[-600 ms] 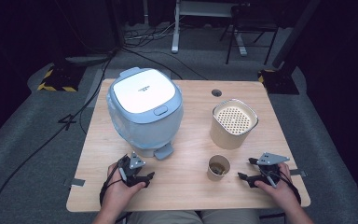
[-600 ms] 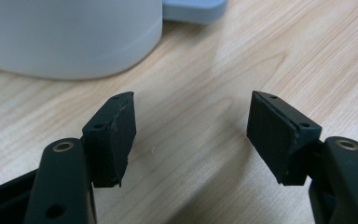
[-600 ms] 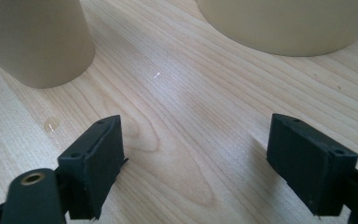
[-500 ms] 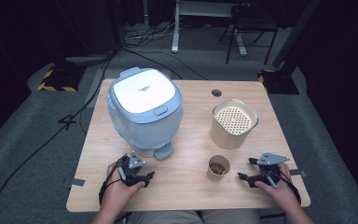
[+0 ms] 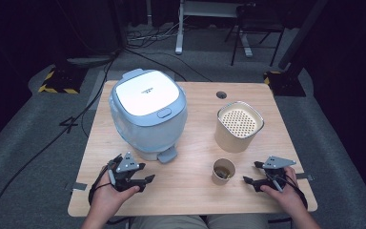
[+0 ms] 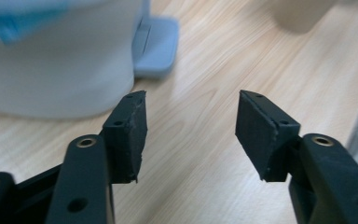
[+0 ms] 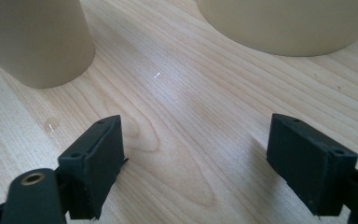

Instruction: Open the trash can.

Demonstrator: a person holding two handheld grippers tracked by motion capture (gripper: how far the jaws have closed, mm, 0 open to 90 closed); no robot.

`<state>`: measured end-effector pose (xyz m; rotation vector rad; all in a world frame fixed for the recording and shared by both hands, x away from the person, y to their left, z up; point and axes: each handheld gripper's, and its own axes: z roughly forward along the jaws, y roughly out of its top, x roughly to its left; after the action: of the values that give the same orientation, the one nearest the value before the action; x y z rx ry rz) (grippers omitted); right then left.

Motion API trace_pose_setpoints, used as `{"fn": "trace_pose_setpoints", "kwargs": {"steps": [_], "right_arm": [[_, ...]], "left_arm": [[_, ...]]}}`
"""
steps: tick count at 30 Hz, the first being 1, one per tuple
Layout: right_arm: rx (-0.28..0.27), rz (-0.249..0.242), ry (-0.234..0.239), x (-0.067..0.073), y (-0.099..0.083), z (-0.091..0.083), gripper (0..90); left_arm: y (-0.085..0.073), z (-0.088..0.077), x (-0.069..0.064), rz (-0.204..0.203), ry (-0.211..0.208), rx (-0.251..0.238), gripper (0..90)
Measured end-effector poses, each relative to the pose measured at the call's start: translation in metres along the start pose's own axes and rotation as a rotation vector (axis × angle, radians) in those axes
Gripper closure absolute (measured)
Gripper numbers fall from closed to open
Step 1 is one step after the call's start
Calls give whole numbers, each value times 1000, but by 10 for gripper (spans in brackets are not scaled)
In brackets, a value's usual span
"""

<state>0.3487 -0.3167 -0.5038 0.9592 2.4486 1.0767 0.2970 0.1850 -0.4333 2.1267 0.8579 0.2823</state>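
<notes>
Resting on a wooden worktop (image 5: 195, 102): big blue-white cooker (image 5: 147, 114) at 10 o'clock, lid down. Beige canister (image 5: 238, 126) with perforated top at 2 o'clock, well apart from the cooker. Small cup (image 5: 223, 171) at 5 o'clock, just below the canister, dark stuff inside. Left claw (image 5: 132, 180) at 7 o'clock, jaws released, nothing between, near the cooker's front tab. Right claw (image 5: 253, 174) at 4 o'clock, jaws released, empty, just beside the cup, not touching.

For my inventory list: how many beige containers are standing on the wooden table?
2. The small beige paper cup stands near the front edge, left of the right gripper. The larger beige round canister with a perforated lid stands behind it. None seems hidden.
</notes>
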Motion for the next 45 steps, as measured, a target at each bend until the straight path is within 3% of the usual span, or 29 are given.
{"fn": "trace_pose_setpoints", "kwargs": {"steps": [7,10,11,13,20,21,25,29,36,45], "right_arm": [[0,0,0,0,0,0,191],[0,-1,-1,0,0,0,191],[0,0,-1,0,0,0,191],[-1,5,-8,1,0,0,191],[-3,12,-16,2,0,1,191],[-3,12,-16,2,0,1,191],[-4,11,-13,3,0,1,194],[-4,11,-13,3,0,1,194],[-4,12,-13,3,0,1,194],[-5,13,-14,3,0,1,194]], "left_arm": [[11,-22,-3,11,-19,-78,497],[17,-32,-2,-6,-74,-164,526],[17,-32,-2,-6,-74,-164,529],[21,-39,-3,-2,-91,-213,554],[34,-53,-1,17,-136,-313,590],[41,-57,1,19,-172,-343,601],[49,-60,8,17,-221,-390,629],[60,-65,13,16,-224,-410,649],[84,-74,15,62,-205,-397,659],[115,-84,26,56,-210,-432,723]]}}
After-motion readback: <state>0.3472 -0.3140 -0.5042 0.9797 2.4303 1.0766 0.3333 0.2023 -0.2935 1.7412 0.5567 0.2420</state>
